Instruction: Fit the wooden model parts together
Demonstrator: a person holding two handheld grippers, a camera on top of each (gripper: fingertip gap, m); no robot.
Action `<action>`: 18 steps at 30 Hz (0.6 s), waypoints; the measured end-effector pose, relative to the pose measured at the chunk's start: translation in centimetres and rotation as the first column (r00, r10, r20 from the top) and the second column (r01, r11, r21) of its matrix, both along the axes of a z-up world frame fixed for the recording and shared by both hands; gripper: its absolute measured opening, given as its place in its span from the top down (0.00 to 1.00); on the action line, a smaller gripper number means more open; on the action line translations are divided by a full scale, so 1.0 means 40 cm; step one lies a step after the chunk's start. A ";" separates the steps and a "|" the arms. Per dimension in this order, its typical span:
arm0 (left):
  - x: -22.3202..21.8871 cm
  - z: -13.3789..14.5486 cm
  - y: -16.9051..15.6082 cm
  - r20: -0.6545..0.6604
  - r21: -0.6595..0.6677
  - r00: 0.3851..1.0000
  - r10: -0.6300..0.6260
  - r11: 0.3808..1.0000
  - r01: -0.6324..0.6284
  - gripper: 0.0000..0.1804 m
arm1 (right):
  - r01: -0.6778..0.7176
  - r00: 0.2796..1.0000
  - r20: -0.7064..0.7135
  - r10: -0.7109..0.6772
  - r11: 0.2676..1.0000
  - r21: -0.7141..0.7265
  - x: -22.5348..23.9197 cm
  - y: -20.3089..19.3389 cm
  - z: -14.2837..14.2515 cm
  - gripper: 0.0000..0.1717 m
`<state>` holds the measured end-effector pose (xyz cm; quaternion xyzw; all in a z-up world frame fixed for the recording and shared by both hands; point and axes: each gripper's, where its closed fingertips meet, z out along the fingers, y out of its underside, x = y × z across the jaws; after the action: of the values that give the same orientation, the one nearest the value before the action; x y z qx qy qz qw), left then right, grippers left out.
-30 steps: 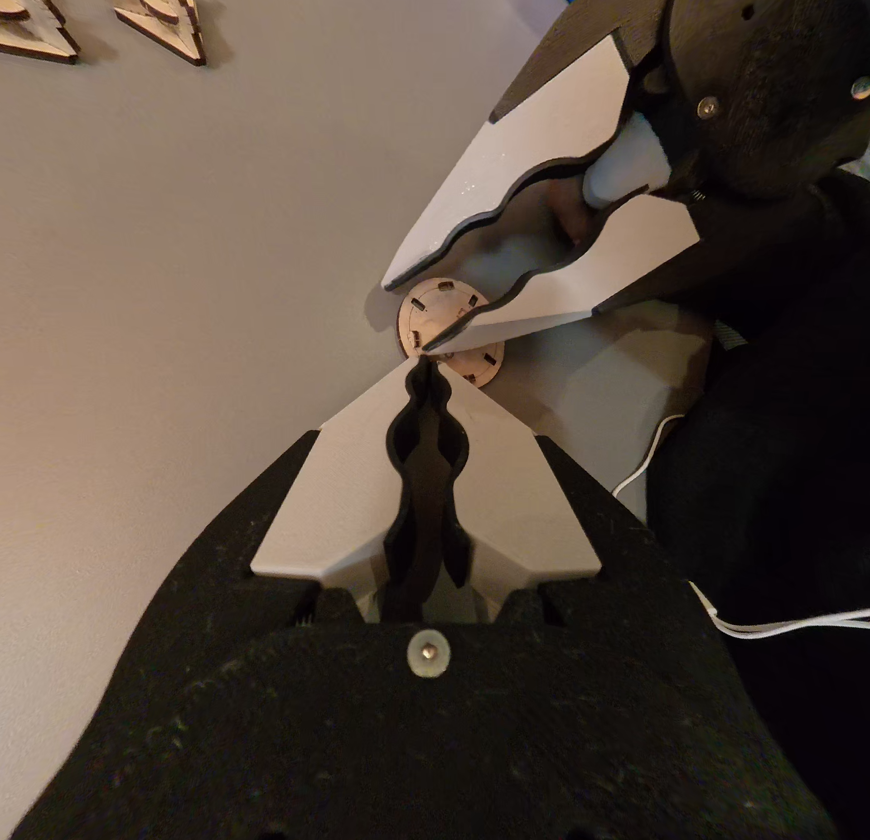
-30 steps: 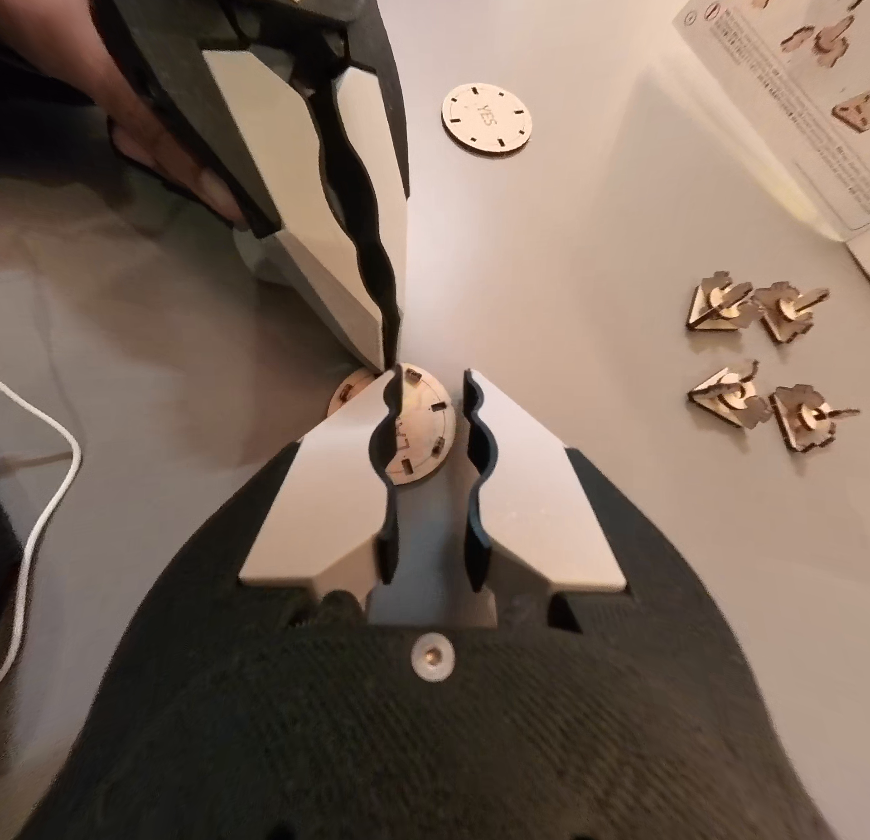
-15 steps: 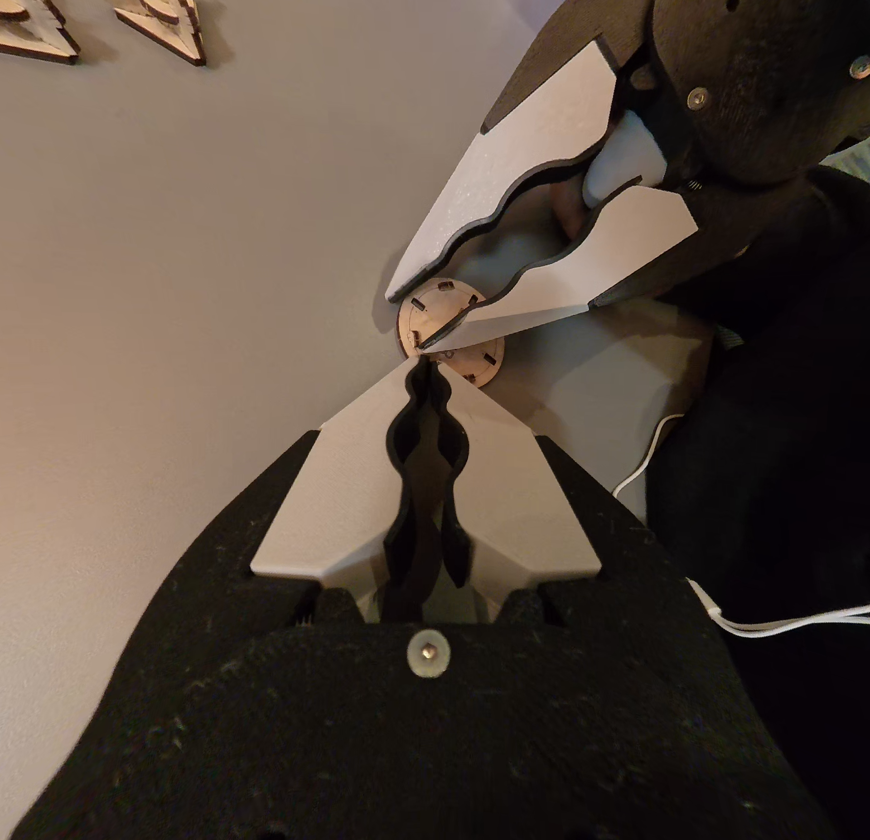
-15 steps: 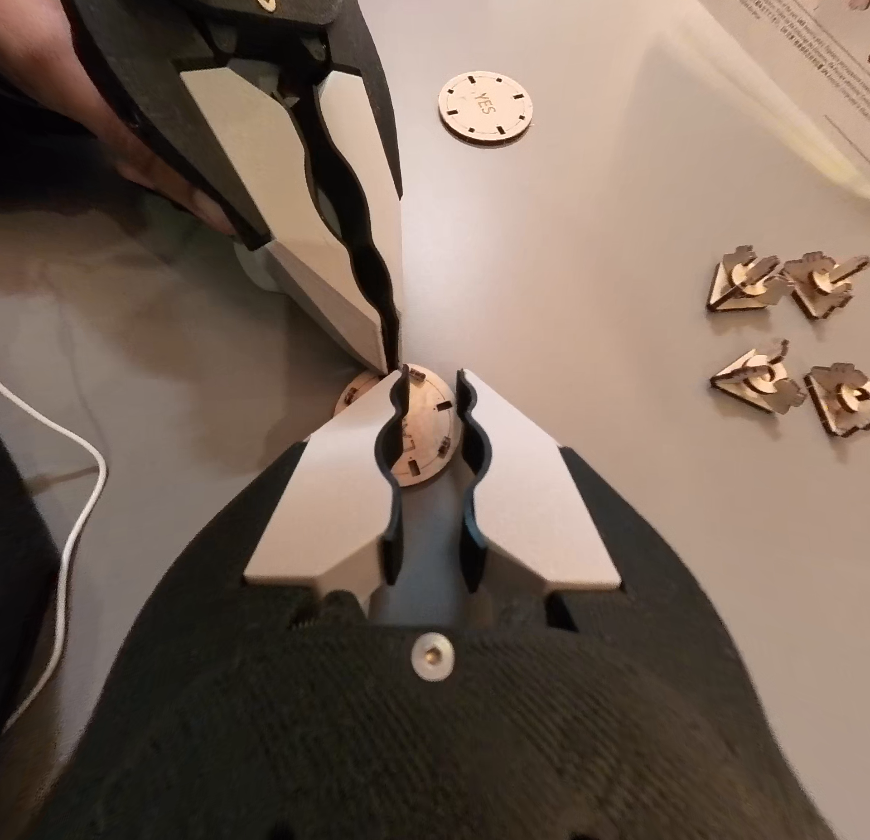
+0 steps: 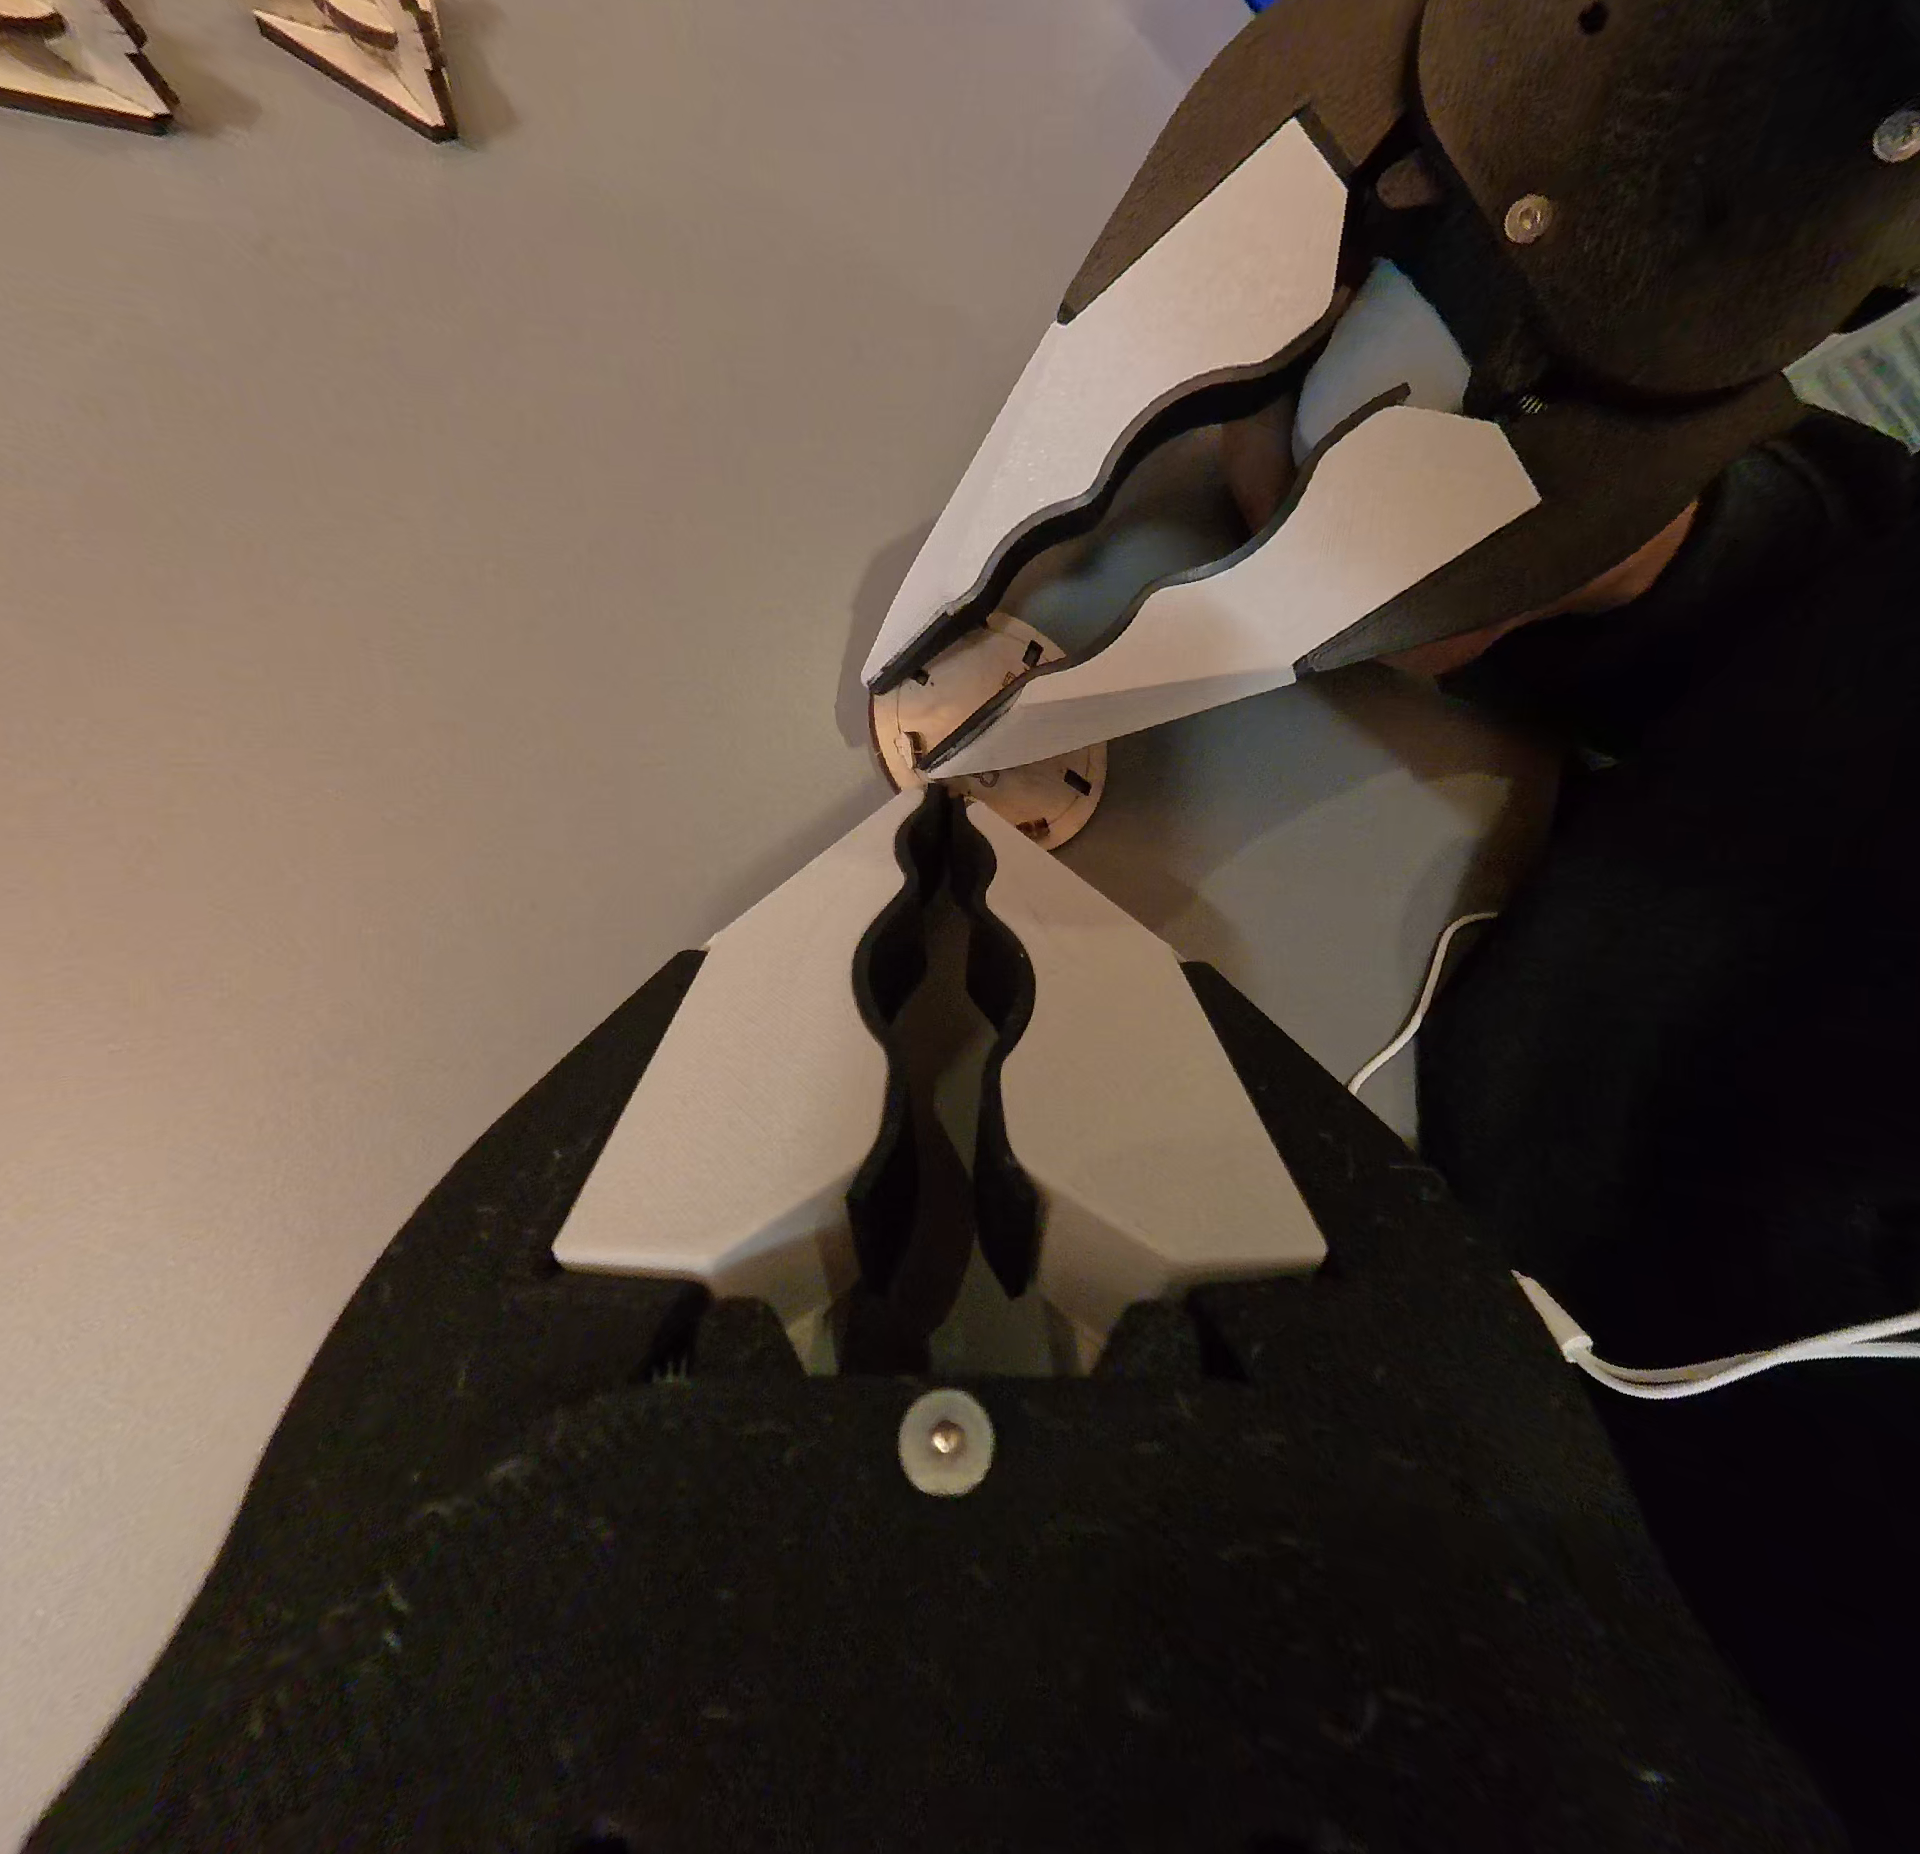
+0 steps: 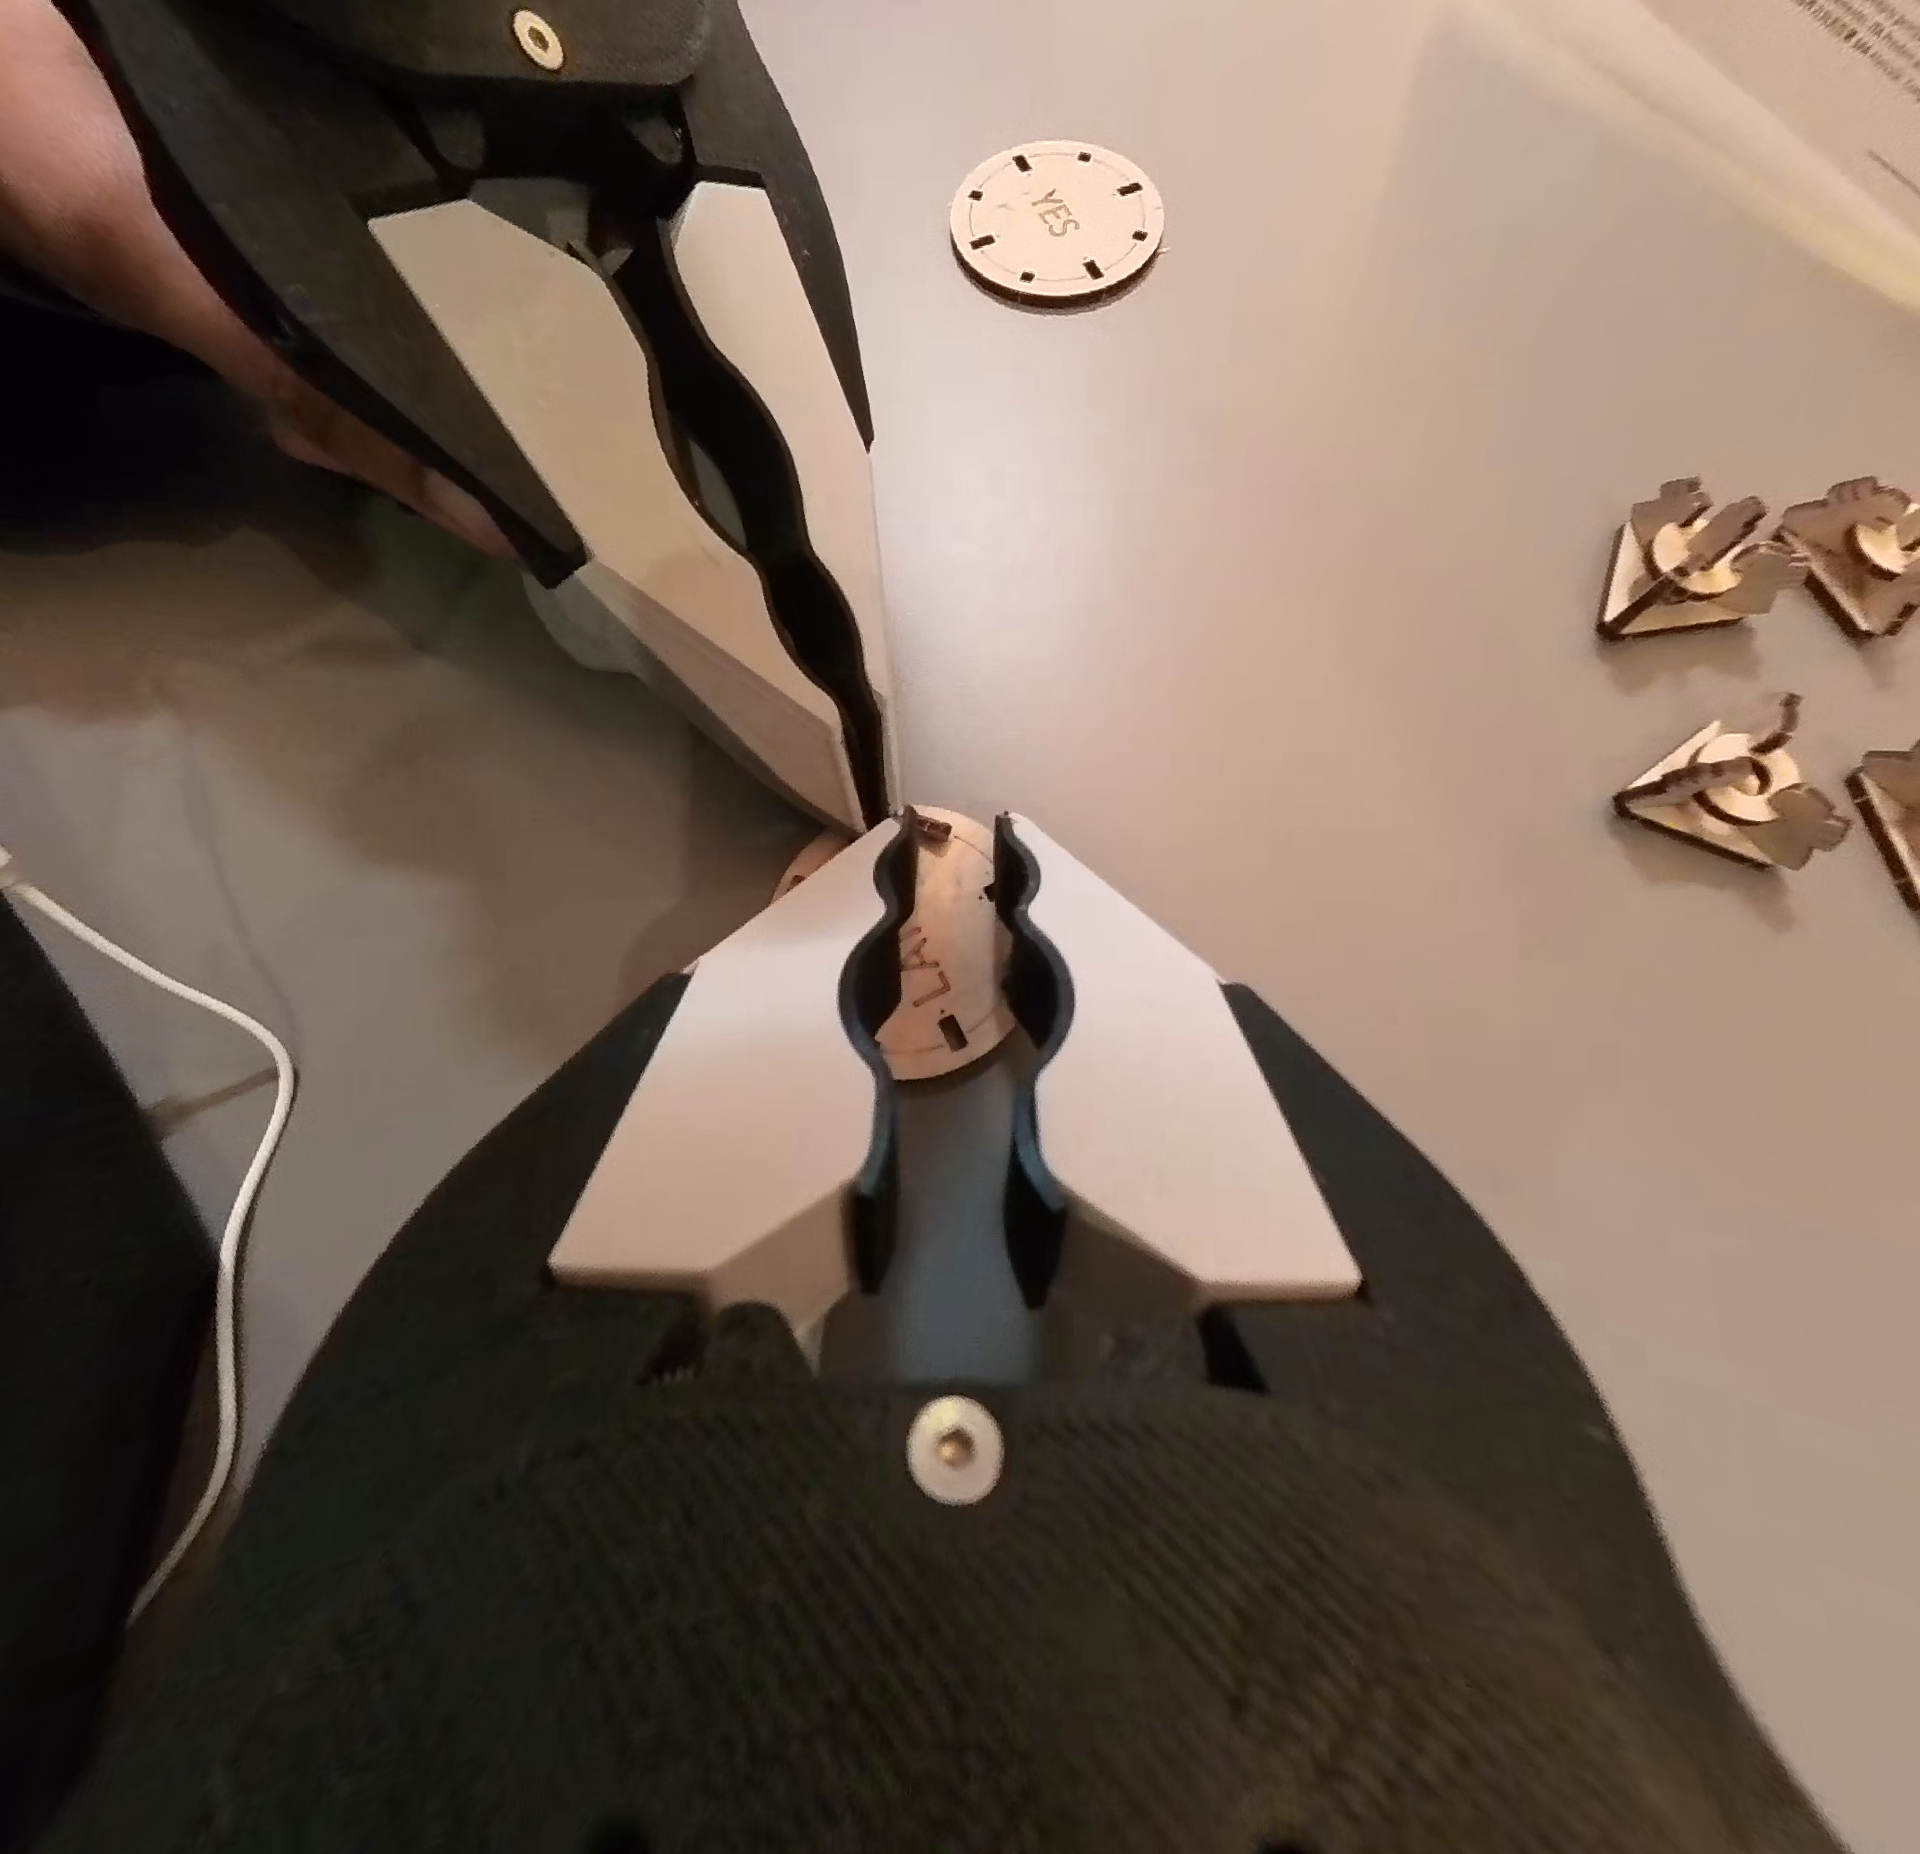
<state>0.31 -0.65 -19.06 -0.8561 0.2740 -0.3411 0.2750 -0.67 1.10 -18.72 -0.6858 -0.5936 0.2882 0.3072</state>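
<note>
My right hand-held gripper point(image 6: 951, 828) has narrowed around the tilted wooden disc point(image 6: 940, 957) on the bench point(image 6: 1299, 661), not clearly pinching it, while my clenched left hand-held gripper point(image 5: 940, 796) touches its 10 o'clock edge.

dim warm light, soft shadows, wide-angle bending at edges, slight blur.

Each gripper point(image 5: 940, 802) has a matte black body, pale grey fingers point(image 5: 1164, 1077) with wavy black pads, one silver screw point(image 5: 943, 1441), and a white cable point(image 5: 1662, 1368).
</note>
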 end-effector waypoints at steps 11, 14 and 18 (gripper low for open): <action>-0.001 0.000 -0.001 -0.001 0.001 1.000 0.001 1.000 -0.001 1.00 | -0.018 1.000 -0.001 0.018 1.000 -0.008 -0.003 -0.009 0.000 0.97; 0.000 0.001 -0.001 -0.001 0.001 1.000 0.000 1.000 0.000 0.99 | -0.019 1.000 -0.001 0.019 1.000 -0.011 -0.004 -0.008 0.000 0.97; 0.000 0.000 -0.002 -0.009 0.007 1.000 -0.002 1.000 0.002 0.99 | -0.022 1.000 -0.001 0.022 1.000 -0.006 -0.004 -0.008 0.000 0.98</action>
<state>0.30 -0.73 -19.05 -0.8563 0.2773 -0.3366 0.2767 -0.82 0.77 -18.71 -0.6800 -0.6002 0.2936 0.3020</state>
